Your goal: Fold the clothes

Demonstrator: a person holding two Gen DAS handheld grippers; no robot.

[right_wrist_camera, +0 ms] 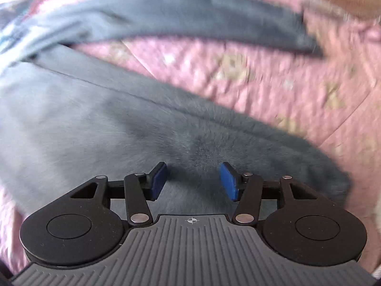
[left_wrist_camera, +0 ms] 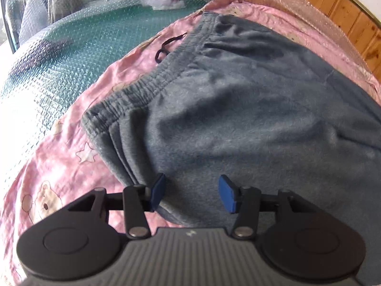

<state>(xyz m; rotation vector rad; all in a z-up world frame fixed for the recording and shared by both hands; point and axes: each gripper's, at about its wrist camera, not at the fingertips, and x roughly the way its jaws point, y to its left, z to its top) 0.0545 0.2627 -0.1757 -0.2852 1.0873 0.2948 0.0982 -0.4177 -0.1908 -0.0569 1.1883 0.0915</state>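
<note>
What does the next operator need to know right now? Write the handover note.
Left gripper: open, over the side edge of the grey-blue fleece trousers, below the elastic waistband; nothing gripped.
Right gripper: open, over one trouser leg; view blurred.
Trousers lie spread on the pink bear-print bedsheet, legs apart.
Done: no fold visible.
Left: grip fabric, fold the trousers.

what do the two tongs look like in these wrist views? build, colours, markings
Both alike: left tongs and right tongs have blue pads on black linkage arms with silver pivot pins, two round black housings, and a ribbed grey body. The right body carries a small crosshair mark; the left carries a faint pale one. No cables or sleeves visible.
</note>
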